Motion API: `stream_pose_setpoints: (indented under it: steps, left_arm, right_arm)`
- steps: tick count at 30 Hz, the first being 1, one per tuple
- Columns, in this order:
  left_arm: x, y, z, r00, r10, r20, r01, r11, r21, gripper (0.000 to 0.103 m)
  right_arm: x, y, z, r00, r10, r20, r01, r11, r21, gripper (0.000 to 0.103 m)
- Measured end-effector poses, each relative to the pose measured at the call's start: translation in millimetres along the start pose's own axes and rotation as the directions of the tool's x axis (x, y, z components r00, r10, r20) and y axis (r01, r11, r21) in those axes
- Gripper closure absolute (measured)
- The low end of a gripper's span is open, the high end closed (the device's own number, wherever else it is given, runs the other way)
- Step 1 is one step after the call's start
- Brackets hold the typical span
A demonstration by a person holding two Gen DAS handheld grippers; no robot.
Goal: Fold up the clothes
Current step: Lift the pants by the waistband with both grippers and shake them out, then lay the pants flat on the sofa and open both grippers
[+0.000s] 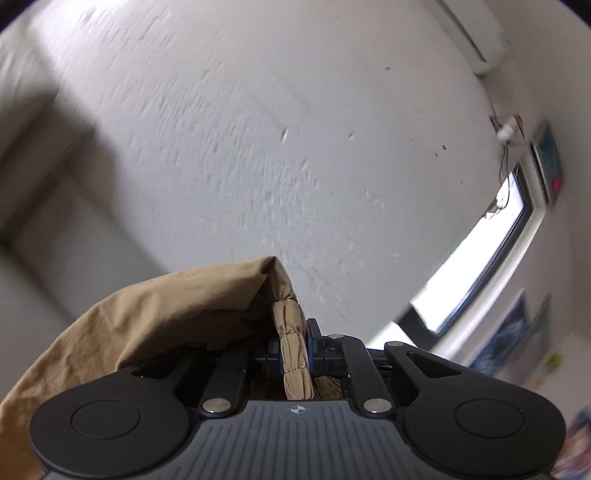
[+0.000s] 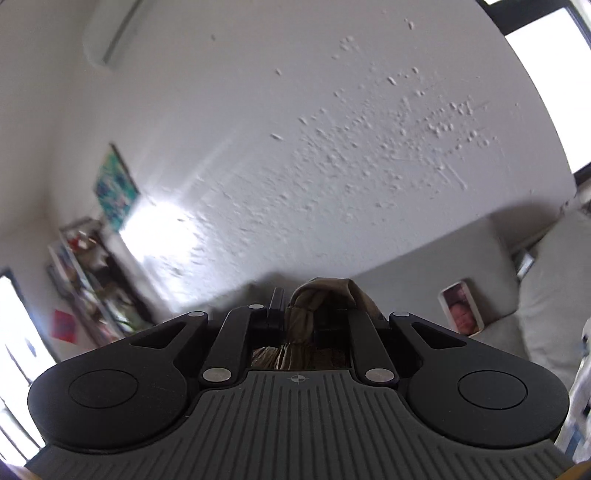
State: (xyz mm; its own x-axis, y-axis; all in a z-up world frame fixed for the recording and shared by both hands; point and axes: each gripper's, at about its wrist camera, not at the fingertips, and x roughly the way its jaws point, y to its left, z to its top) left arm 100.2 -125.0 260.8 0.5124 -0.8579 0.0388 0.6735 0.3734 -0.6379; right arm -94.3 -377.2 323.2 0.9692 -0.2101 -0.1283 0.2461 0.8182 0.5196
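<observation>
A tan garment (image 1: pixel 155 325) with a gathered, stitched hem is pinched in my left gripper (image 1: pixel 293 347), which is shut on that hem; the cloth drapes down to the left over the gripper body. In the right wrist view my right gripper (image 2: pixel 301 317) is shut on another bunched edge of the tan garment (image 2: pixel 325 291), which folds over the right finger. Both grippers are held high and point roughly level at a white textured wall. The remainder of the garment hangs out of sight below.
A white wall (image 1: pixel 258 147) fills both views. An air conditioner (image 2: pixel 110 33) hangs high up. A window (image 1: pixel 476 262), a green picture (image 2: pixel 116 188), a cluttered shelf (image 2: pixel 92 280), a framed photo (image 2: pixel 461 310) and a pale cushion (image 2: pixel 554 288) are around.
</observation>
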Motion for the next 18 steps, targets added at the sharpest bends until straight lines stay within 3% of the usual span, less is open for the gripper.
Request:
stream_pose_setpoints:
  steps: [3,6,8,9,12,14,15,18]
  left_arm:
    - [-2,-34,23,0.989,-0.095,0.110,0.076,0.983,0.168,0.094]
    - [-20,-60,31,0.970,-0.187,0.155,0.134,0.945,0.298,0.094]
    - [-32,-53,25,0.976,-0.187,0.111,0.153,0.954,0.258,0.094]
    - [-35,-46,20,0.981,-0.179,0.075,0.158,0.961,0.226,0.094]
    - [-21,12,-24,0.987,-0.088,-0.137,0.094,0.995,0.041,0.094]
    - [-8,57,-76,0.955,0.017,-0.296,-0.026,0.999,-0.026,0.094]
    - [4,86,-106,0.925,0.069,-0.374,-0.094,0.994,-0.049,0.094]
    - [20,153,-199,0.804,0.163,-0.571,-0.273,0.955,-0.113,0.094]
  right_arm:
    - [30,11,20,0.997,0.001,0.075,0.005,0.997,-0.071,0.090]
    - [9,38,40,0.976,0.086,0.202,-0.051,0.984,-0.171,0.090]
    - [-12,49,41,0.958,0.121,0.259,-0.057,0.968,-0.243,0.089]
    - [-19,45,38,0.961,0.115,0.252,-0.050,0.967,-0.249,0.089]
    - [-17,9,13,0.996,0.056,0.065,-0.048,0.992,-0.120,0.088]
    - [-1,-30,-24,0.992,-0.004,-0.125,0.004,1.000,0.005,0.088]
    - [10,-52,-49,0.977,-0.036,-0.208,0.047,0.998,0.049,0.088]
    - [40,-119,-136,0.897,-0.135,-0.420,0.218,0.964,0.155,0.089]
